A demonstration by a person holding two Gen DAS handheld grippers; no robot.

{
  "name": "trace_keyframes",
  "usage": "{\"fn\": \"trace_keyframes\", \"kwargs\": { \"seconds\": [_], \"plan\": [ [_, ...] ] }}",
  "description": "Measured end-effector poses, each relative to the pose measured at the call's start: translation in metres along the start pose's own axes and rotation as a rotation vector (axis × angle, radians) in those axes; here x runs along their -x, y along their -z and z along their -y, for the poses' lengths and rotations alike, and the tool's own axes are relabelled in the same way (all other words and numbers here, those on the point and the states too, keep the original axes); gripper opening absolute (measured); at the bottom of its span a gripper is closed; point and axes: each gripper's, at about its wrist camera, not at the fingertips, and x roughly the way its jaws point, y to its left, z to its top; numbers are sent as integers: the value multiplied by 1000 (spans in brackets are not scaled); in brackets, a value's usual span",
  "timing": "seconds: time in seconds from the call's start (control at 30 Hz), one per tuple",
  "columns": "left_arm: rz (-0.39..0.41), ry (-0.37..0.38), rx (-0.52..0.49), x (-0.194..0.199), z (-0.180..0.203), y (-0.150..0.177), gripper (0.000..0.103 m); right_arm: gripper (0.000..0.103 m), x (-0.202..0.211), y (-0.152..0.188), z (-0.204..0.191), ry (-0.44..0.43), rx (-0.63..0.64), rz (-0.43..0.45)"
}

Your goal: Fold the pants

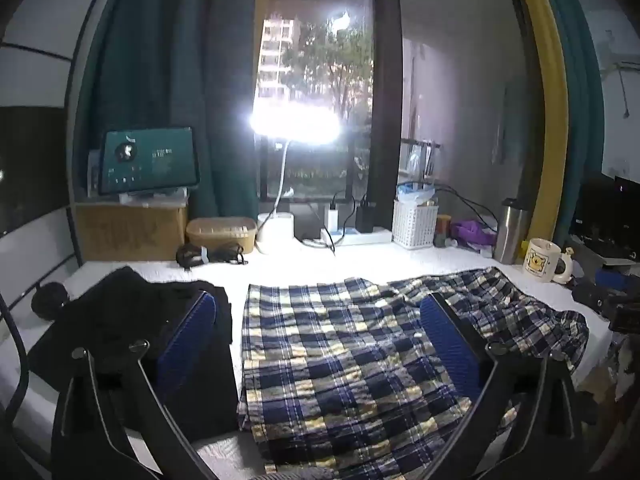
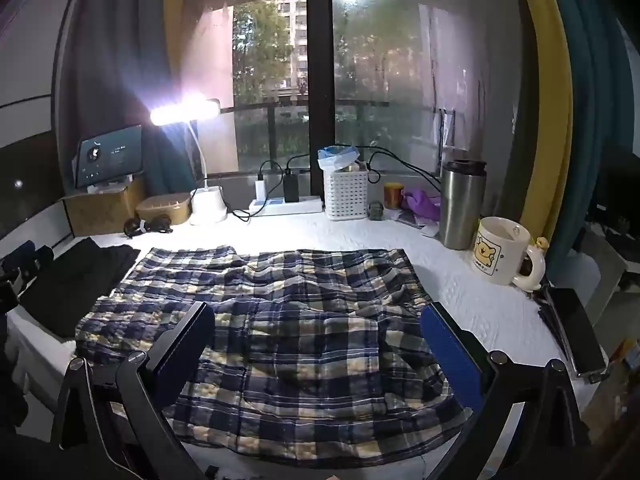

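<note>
**Both jaws wide over the plaid pants, nothing gripped**

Jaws of the left gripper (image 1: 318,344) stand at full spread and hold nothing; its left finger hangs over a black garment (image 1: 120,320), its right finger over the pants (image 1: 340,352), so the pants' left edge runs between the two pads; that edge lies just below and ahead of the jaws, not touched by either as far as the view shows.

Across the white table (image 2: 460,292) the pants (image 2: 280,320) lie flat with the long axis running left to right, one short end beside the black garment, the other rumpled toward the mug (image 2: 502,250).

Jaws of the right gripper (image 2: 318,344) are likewise fully apart and empty; both fingers hang over plaid cloth, the near hem just below them, the right-hand end of the pants beyond the right finger.

Judged from this, the left gripper is nearer the left end and the right gripper nearer the right end; a fold along the long axis would call for each to drop onto its own end and pinch there; the rumpled right side may need flattening first.
</note>
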Motion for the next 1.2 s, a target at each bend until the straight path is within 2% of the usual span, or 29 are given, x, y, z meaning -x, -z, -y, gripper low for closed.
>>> {"fn": "trace_keyframes", "kwargs": {
  "seconds": [0.07, 0.1, 0.2, 0.23, 0.33, 0.43, 0.7, 1.2],
  "plan": [
    [-9, -1, 6, -4, 0, 0, 101, 103, 2, 0, 0, 7, 3, -3],
    [-21, 11, 19, -10, -4, -7, 101, 103, 0, -1, 1, -12, -15, -39],
    [0, 23, 19, -14, -11, -14, 101, 103, 2, -2, 2, -11, -17, -25],
    [30, 20, 8, -4, -10, -14, 101, 103, 1, 0, 1, -10, -16, -24],
    [54, 10, -29, 4, 6, -9, 101, 103, 3, 1, 5, -7, -23, -20],
    [42, 49, -35, 6, 11, -7, 101, 103, 2, 0, 3, -13, -31, -20],
    [46, 88, -46, 12, 26, -4, 101, 103, 5, -3, 4, -17, -52, -7],
    [63, 46, -77, 11, 28, -7, 102, 103, 7, -5, 6, -19, -53, -7]
  ]
}}
